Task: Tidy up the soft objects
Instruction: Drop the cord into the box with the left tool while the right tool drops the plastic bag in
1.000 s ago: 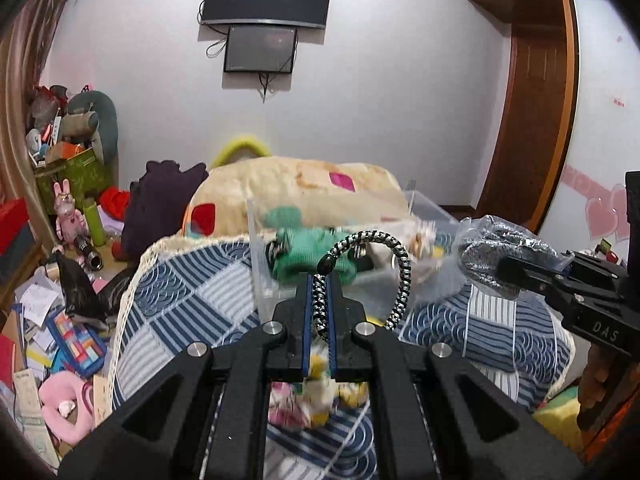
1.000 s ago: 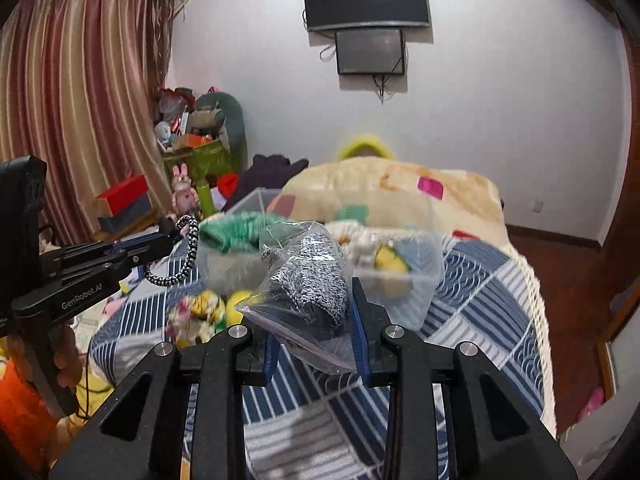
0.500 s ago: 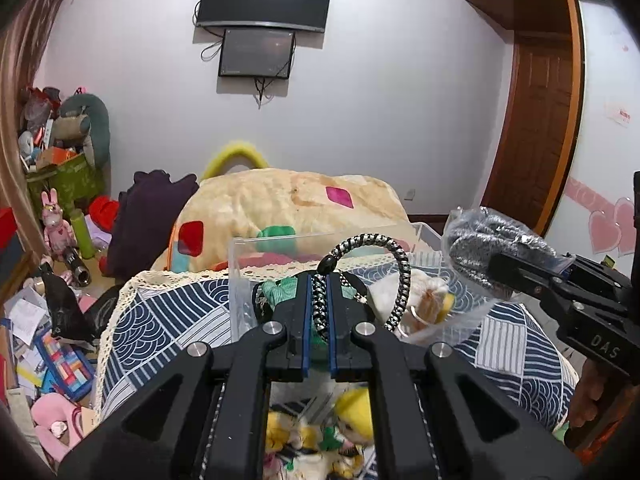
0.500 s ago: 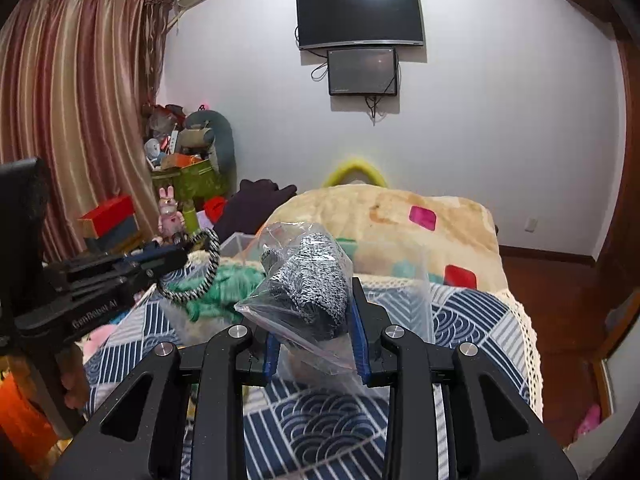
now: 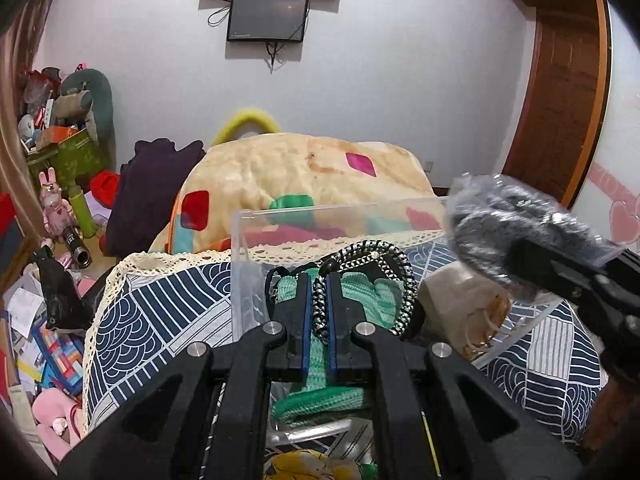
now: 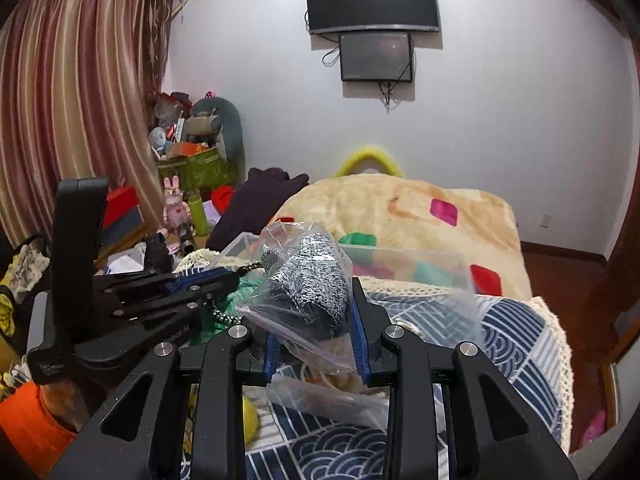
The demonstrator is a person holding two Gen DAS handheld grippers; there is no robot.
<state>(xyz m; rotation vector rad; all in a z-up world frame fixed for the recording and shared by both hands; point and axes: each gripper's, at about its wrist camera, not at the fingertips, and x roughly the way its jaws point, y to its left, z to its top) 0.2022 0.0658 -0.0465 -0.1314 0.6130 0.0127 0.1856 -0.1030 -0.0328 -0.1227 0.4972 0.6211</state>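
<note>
Left tool (image 5: 320, 300) pinches cord loop (image 5: 372, 280), upright.

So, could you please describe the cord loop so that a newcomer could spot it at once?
Find the clear plastic bin on the blue patterned bedspread. Above its green knitted item, the left gripper pinches the cord loop. Its black-and-white braid forms a ring, unlike the speckled bagged fabric nearby.
</note>
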